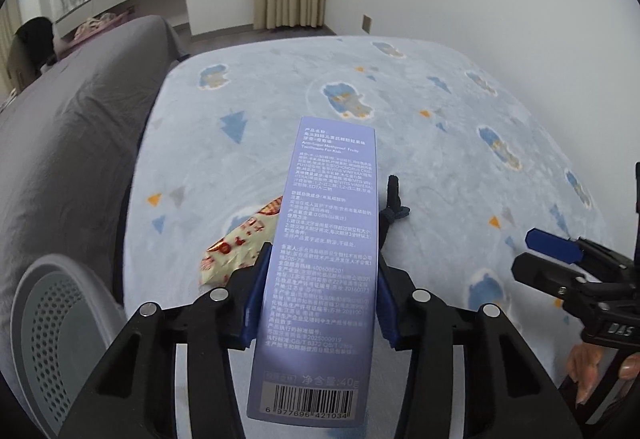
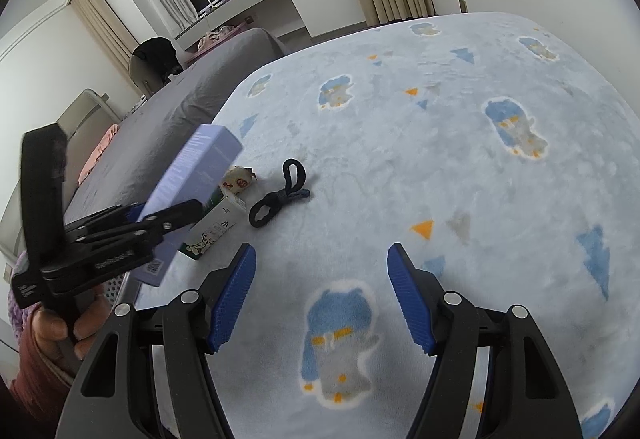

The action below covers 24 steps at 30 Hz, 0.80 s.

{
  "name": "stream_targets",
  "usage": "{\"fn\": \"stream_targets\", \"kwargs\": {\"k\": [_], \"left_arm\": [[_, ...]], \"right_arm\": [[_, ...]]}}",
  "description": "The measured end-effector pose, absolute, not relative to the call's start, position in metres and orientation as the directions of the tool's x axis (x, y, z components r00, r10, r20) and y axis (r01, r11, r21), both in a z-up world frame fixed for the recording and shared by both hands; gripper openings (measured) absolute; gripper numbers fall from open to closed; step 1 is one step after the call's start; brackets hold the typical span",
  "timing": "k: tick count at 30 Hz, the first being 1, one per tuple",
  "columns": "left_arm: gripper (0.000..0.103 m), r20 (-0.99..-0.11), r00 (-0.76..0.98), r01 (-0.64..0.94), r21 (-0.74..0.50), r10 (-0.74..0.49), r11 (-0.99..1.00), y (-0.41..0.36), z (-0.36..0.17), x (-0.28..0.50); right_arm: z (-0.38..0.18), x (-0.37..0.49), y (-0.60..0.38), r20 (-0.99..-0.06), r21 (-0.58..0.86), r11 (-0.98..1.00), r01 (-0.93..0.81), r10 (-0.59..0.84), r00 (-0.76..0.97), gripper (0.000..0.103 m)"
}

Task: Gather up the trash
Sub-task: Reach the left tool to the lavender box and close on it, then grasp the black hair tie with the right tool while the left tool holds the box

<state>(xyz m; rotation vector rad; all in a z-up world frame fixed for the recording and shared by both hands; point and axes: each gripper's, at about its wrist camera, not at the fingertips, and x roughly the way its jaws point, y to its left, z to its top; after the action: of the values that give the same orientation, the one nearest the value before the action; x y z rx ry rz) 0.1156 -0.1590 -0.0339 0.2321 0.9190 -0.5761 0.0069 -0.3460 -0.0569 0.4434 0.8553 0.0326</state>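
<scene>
Lilac toothpaste box (image 1: 320, 271) clamped in tilted left gripper (image 1: 320, 291), right gripper (image 2: 322, 295) wide apart, empty, angled down

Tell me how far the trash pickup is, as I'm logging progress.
Done: nothing visibly binned yet. In hand: the left gripper is shut on the purple toothpaste box; the right gripper is open and empty. Left on the blanket: the milk carton, the crumpled wrapper and the black cord.
</scene>
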Motion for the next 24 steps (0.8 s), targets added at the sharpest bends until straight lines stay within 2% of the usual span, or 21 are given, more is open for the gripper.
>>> {"fn": "stream_targets", "kwargs": {"k": [14,24], "left_arm": [[0.045,-0.714,0.66,0.323,-0.01,-0.233,0.946,-0.061,0.005,0.085],[0.045,-0.682,0.707,0.248,-0.006,-0.185,0.969,-0.039,0.007,0.082]], "right_arm": [[-0.058,0.022,-0.321,-0.74,0.335,0.932,0.139,0.169,0.651,0.066],[-0.069,0.065,-0.294,-0.78,0.234,0.962,0.139,0.1,0.618,0.066]]}}
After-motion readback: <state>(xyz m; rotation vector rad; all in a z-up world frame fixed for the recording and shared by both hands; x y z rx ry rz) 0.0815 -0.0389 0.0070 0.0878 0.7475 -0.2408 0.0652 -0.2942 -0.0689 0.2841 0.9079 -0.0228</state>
